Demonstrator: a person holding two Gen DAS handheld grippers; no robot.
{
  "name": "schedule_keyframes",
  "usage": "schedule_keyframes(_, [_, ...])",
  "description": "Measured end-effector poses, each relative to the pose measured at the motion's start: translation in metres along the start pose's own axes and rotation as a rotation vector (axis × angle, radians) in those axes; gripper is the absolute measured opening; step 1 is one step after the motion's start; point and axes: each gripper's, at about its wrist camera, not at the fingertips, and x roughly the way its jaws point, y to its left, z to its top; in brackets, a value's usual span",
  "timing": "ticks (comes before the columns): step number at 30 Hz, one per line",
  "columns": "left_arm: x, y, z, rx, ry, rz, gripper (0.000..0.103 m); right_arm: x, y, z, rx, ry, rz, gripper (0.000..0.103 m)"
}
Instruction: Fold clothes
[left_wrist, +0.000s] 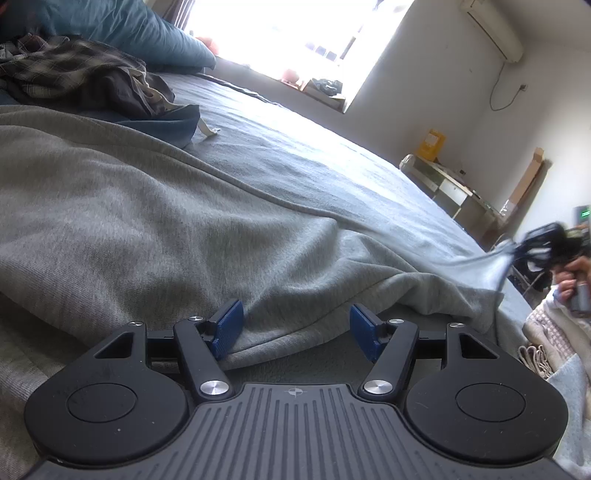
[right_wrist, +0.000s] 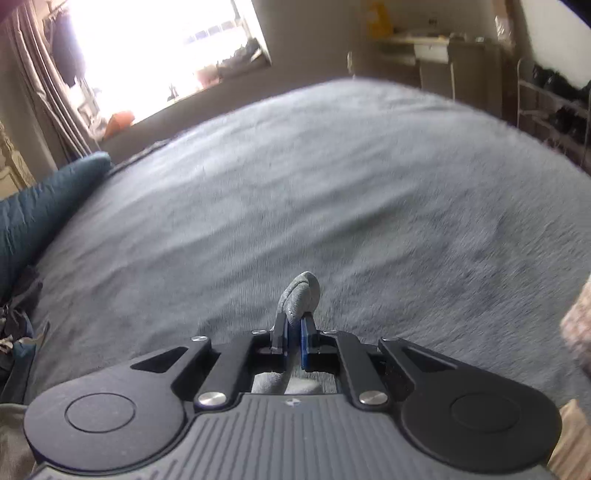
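- Blue-padded left gripper (left_wrist: 295, 328) fingers wide apart, holding nothing, at soft grey sweatshirt (left_wrist: 155, 221) hem.
- Right gripper (right_wrist: 293, 332) fingers pinch its corner.
- Folding barely begun; mostly unfolded on bed (left_wrist: 314, 147).

A wide bed (left_wrist: 332, 162) covered in a grey-blue sheet fills most of both views. At its head lies a teal pillow (left_wrist: 140, 29), also seen at the left edge of the right wrist view (right_wrist: 44, 206). Behind the bed a large window (left_wrist: 295, 33) is blown out white with daylight, its sill (left_wrist: 295, 79) carrying small items too blurred to name. Brown curtains (right_wrist: 48, 81) hang at the window's left. The walls are plain white, with an air conditioner (left_wrist: 493, 29) mounted high and a cord (left_wrist: 504, 92) hanging below it. A low desk (left_wrist: 447, 184) stands against the wall, with a yellow box (left_wrist: 430, 144) on it.
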Motion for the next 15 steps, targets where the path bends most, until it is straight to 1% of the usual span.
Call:
schedule_keyframes(3, [-0.001,0.000,0.000,-0.001,-0.001,-0.001,0.064,-0.033,0.000,0.011,0.043,-0.072,-0.012,0.007])
schedule_keyframes(6, [-0.001,0.000,-0.001,-0.001,-0.001,-0.001,0.064,-0.032,0.004,0.021,0.036,-0.092,-0.042,0.007])
schedule_keyframes(10, [-0.001,0.000,-0.001,-0.002,-0.001,-0.001,0.064,0.001,0.016,0.029,0.051,-0.077,-0.051,0.007])
schedule_keyframes(13, [-0.001,0.000,-0.001,0.000,-0.001,-0.002,0.064,0.036,0.025,0.034,0.062,-0.061,-0.075,0.008])
schedule_keyframes(14, [-0.001,0.000,-0.001,0.000,-0.001,-0.003,0.064,0.050,0.026,0.036,0.072,-0.051,-0.076,0.008])
schedule_keyframes(15, [-0.001,0.000,-0.001,0.000,-0.001,-0.003,0.064,0.065,0.026,0.037,0.090,-0.037,-0.055,0.008])
